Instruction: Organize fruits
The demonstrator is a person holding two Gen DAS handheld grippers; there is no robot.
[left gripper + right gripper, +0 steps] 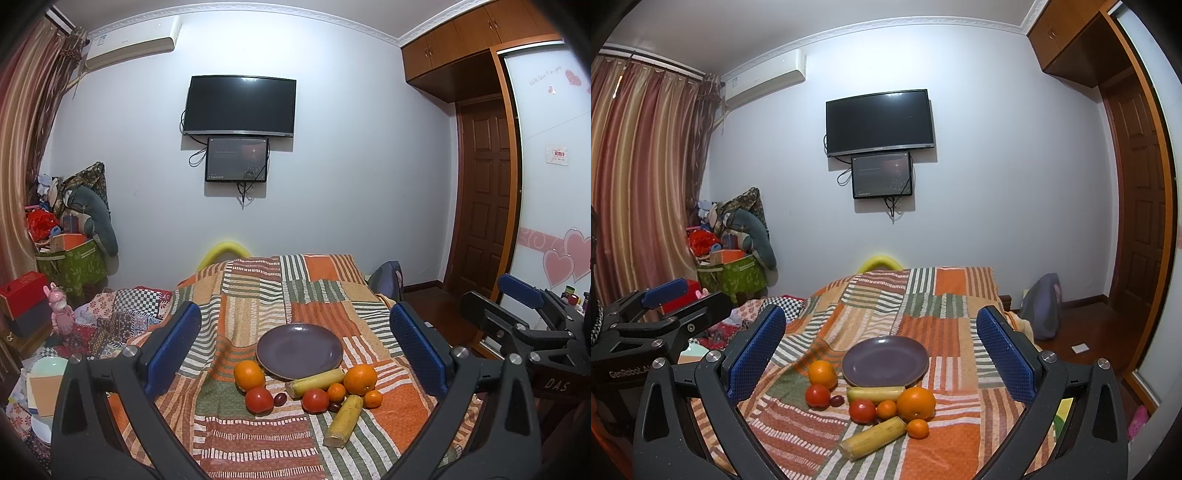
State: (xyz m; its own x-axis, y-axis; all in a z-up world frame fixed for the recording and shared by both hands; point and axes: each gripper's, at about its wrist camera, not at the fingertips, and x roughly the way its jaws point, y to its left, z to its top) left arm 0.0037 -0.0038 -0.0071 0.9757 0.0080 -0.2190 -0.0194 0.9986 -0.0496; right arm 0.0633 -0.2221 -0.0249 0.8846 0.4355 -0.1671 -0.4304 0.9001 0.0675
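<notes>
An empty purple plate (299, 350) (885, 360) lies on a patchwork striped cloth. In front of it lie two oranges (249, 374) (360, 379), two tomatoes (259, 400) (315, 400), two small tangerines (336, 392) (372, 399), two dark grapes (279, 398) and two yellow sugarcane pieces (315, 382) (343, 421). My left gripper (295, 350) is open and empty, held back above the fruit. My right gripper (881, 358) is open and empty, likewise held back. Each gripper shows at the edge of the other's view.
The cloth-covered surface (942, 295) drops off at its right edge to a wooden floor (1082, 332). Bedding and boxes (110, 314) crowd the left side. A wall with two screens (240, 107) stands behind.
</notes>
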